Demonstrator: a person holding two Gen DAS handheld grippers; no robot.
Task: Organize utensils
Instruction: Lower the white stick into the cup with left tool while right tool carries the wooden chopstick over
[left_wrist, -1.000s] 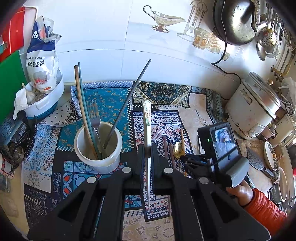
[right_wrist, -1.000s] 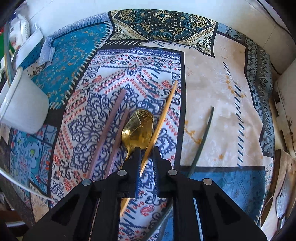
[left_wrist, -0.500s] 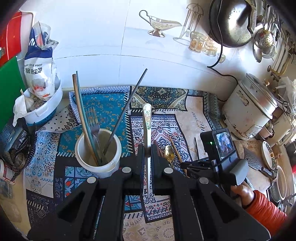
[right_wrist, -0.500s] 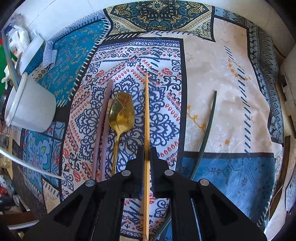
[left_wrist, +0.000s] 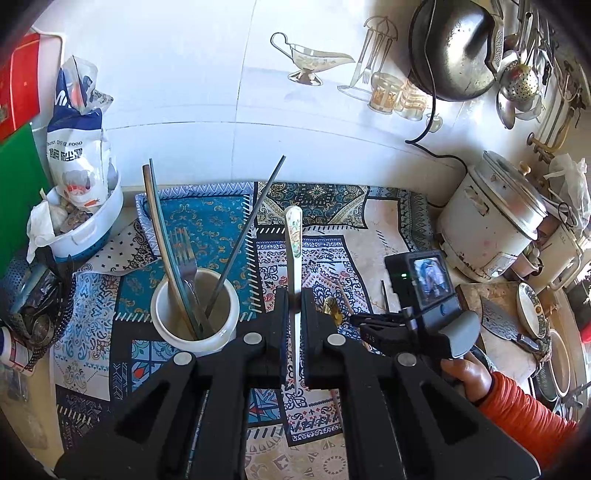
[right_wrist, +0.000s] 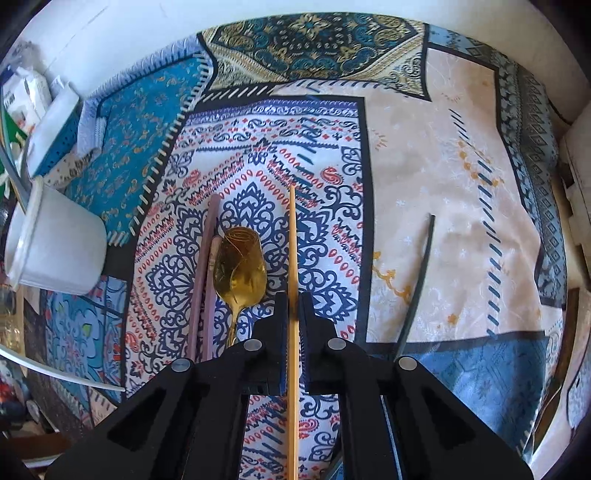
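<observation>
Your left gripper (left_wrist: 294, 306) has its fingers closed tight on a white utensil handle (left_wrist: 293, 240), which sticks up toward 12 o'clock past the fingertips while its lower end runs back between the fingers. At about 9 o'clock from that grip stands the white cup (left_wrist: 195, 309) on the patterned cloth (left_wrist: 207, 225), holding a fork (left_wrist: 185, 254), a dark chopstick (left_wrist: 246, 236) leaning toward 1 o'clock, and two long flat sticks (left_wrist: 157, 221) leaning toward 11 o'clock.

Your right gripper (right_wrist: 292, 306) has its fingers pressed shut on a tan chopstick (right_wrist: 292, 240), which points straight to 12 o'clock and passes back between the fingers to the bottom edge of the view. Just to its 9 o'clock side a gold spoon (right_wrist: 240, 264) lies bowl-up on the cloth-covered surface (right_wrist: 443, 155), and touching the spoon's left edge lie two pinkish chopsticks (right_wrist: 207, 258). At 3 o'clock, well apart, a dark green chopstick (right_wrist: 419, 273) lies on the cloth. In the left view your right hand (left_wrist: 467, 373), in an orange sleeve (left_wrist: 524, 406), grips the right tool at 4 o'clock.
</observation>
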